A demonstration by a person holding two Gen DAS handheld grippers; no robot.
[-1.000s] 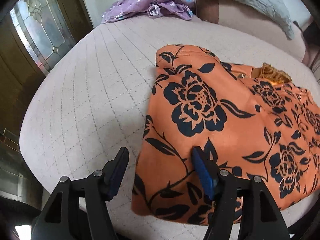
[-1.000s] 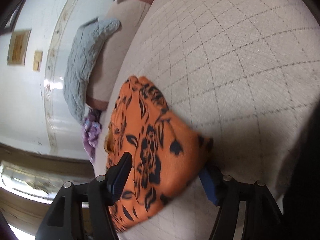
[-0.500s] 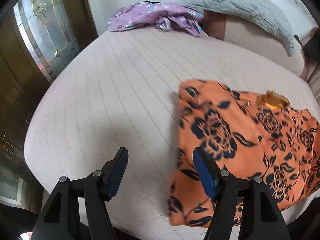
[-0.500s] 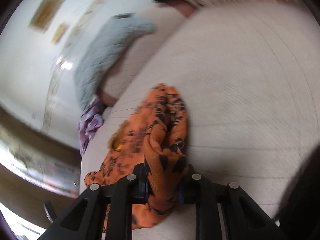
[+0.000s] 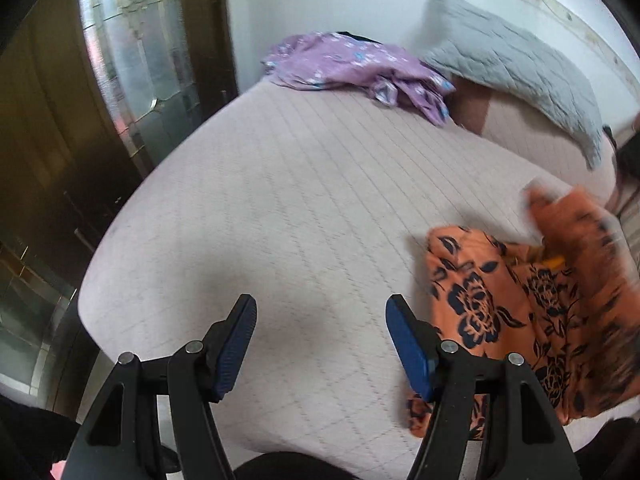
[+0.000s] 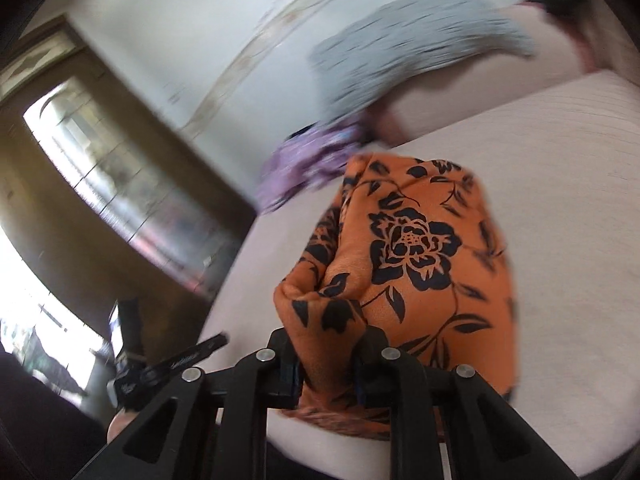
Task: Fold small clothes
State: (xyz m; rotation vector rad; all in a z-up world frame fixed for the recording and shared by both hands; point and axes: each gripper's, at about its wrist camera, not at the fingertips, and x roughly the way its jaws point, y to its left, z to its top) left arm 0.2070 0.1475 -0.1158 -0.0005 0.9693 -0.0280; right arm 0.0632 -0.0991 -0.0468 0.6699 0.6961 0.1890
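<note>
Right hand-held gripper point(image 6: 326, 364): clenched on a bunched corner of the orange floral garment point(image 6: 416, 256), fabric pinched between both jaws and rising above them. Judgement: the corner is lifted so it can be carried across the rest of the cloth for a fold. Left hand-held gripper point(image 5: 320, 344): released, jaws wide apart, nothing between them, hovering over bare quilted bed point(image 5: 280, 208) just left of the garment's near edge; judged to be free to pin or take a second corner. In the left wrist view the garment point(image 5: 492, 320) lies on the bed at the right, its far part raised and motion-blurred. Bed surface between the left gripper and the far edge is bare, so nothing blocks the fold. Farther off: a crumpled purple garment point(image 5: 352, 64) at the far edge of the bed, well apart from the orange one. Beyond it, a grey quilted pillow point(image 5: 516, 64) against the wall. Glass-panelled door point(image 5: 140, 52) to the left.
</note>
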